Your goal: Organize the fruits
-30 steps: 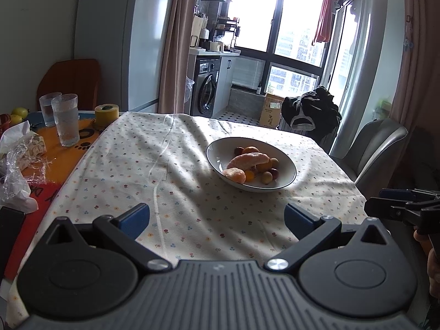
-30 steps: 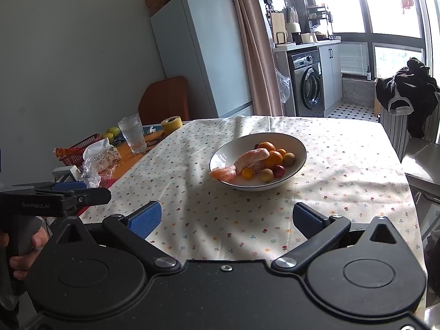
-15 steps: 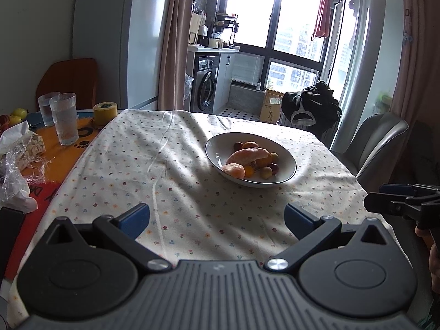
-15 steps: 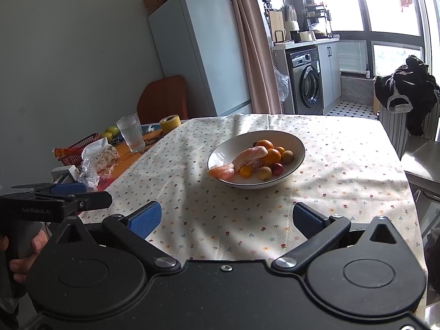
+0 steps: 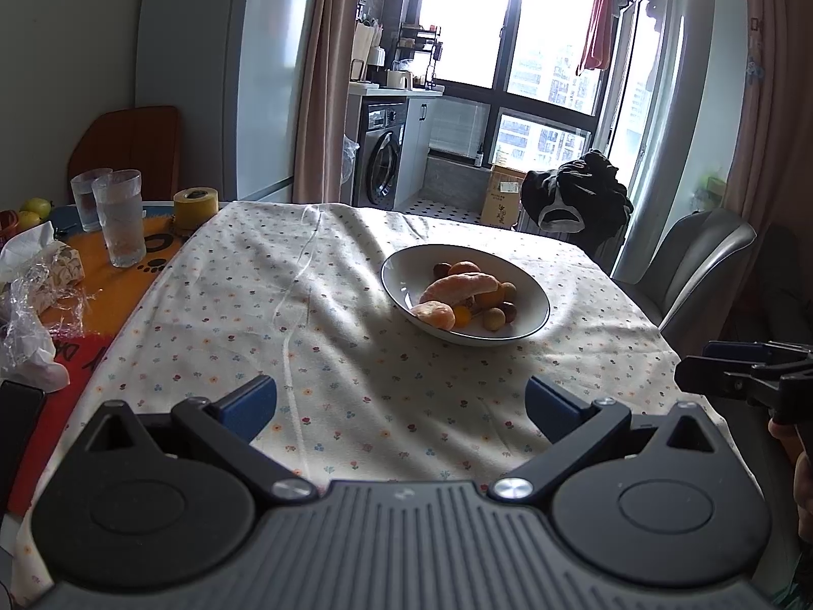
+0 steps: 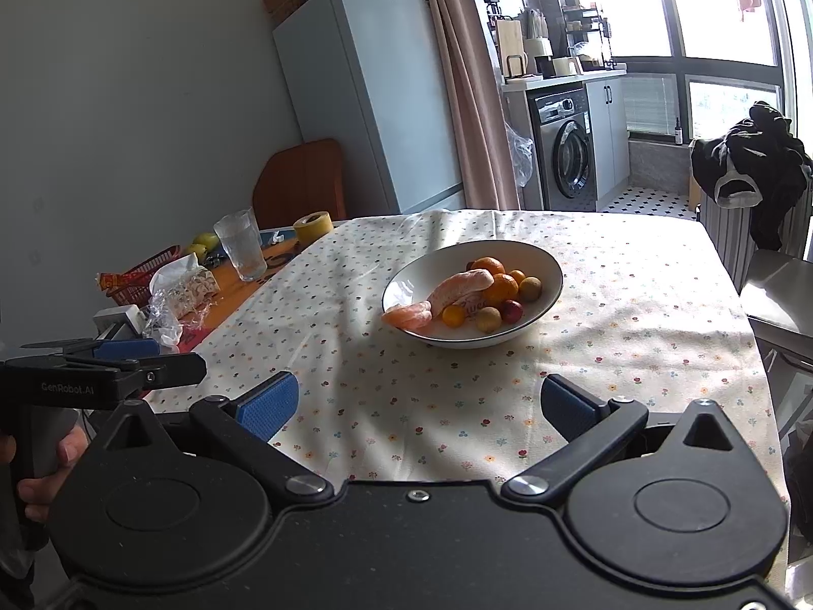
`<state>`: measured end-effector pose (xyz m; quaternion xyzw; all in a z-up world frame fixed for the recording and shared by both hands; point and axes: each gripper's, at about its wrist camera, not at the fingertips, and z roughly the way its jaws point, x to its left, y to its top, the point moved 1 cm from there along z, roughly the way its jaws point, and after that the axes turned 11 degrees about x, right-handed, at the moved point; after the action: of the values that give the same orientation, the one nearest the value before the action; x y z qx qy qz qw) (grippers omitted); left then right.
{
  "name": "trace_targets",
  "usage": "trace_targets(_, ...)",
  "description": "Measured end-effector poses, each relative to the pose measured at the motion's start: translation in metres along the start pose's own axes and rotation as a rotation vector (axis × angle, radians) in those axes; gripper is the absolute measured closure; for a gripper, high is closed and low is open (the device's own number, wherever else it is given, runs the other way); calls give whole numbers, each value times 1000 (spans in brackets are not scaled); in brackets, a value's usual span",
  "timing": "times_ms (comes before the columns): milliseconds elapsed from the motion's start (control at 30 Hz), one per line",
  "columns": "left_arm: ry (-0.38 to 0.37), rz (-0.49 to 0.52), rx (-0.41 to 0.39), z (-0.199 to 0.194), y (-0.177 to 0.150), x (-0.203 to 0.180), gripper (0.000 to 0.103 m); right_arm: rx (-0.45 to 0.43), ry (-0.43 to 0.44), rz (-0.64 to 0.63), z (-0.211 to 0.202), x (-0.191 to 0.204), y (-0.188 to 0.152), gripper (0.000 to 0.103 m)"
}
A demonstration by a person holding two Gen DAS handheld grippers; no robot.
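White bowl (image 5: 528, 328) of fruits (image 5: 460, 287) sits well ahead of both spread, empty grippers (image 5: 401, 401) (image 6: 434, 406).

A table (image 5: 355, 406) under a flowered cloth (image 6: 457, 406) carries a white bowl (image 5: 406, 274) of fruit near centre. At nine to ten o'clock, on an orange mat (image 5: 101, 284), stand two glasses (image 5: 121, 218), a yellow tape roll (image 5: 195, 207) and crumpled plastic wrap (image 5: 30, 305).
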<state>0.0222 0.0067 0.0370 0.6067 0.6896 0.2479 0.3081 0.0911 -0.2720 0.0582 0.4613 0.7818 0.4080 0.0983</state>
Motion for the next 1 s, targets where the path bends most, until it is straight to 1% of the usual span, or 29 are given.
trace_targets(1000, -1, 6, -4, -3, -1, -2, 0, 2, -1, -6, 0, 0, 0, 0)
